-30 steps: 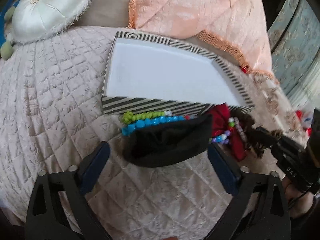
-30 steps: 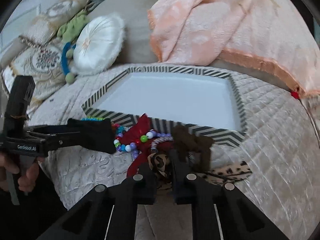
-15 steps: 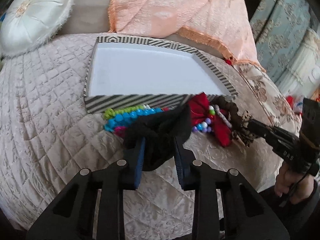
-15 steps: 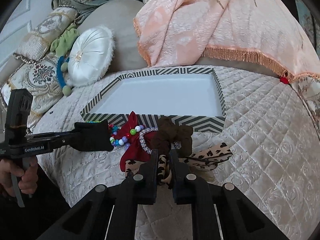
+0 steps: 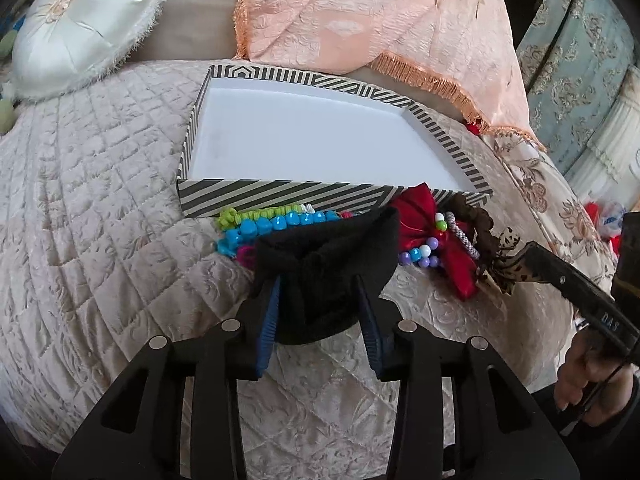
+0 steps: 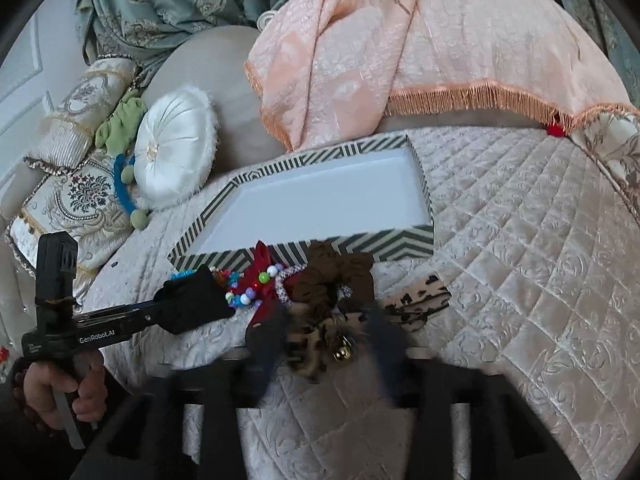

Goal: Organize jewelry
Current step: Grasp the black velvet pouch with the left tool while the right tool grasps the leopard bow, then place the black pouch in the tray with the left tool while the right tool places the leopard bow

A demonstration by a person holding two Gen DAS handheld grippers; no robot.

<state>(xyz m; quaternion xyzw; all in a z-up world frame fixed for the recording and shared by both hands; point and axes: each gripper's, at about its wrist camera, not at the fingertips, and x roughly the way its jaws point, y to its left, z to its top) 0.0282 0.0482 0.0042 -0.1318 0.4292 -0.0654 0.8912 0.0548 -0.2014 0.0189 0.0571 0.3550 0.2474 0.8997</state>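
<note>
Gripping a bunched black fabric band (image 5: 320, 264) between its blue-padded fingers (image 5: 267, 320), the left gripper (image 5: 318, 312) sits low over the quilted bed (image 5: 100, 240). The right gripper (image 6: 326, 336) is motion-blurred, its fingers spread apart around a leopard-print hair tie (image 6: 316, 340) with a small gold bell; I cannot tell whether they touch it. Just beyond lie a brown scrunchie (image 6: 336, 276), a red bow (image 5: 436, 232), a strand of mixed beads (image 5: 422, 254), and blue and green bead bracelets (image 5: 272, 224), all heaped against the near wall of the striped box (image 5: 280, 196). The box's white floor is bare. Behind it rest a round white cushion (image 5: 80, 20) and a peach fringed blanket (image 5: 360, 20).
</note>
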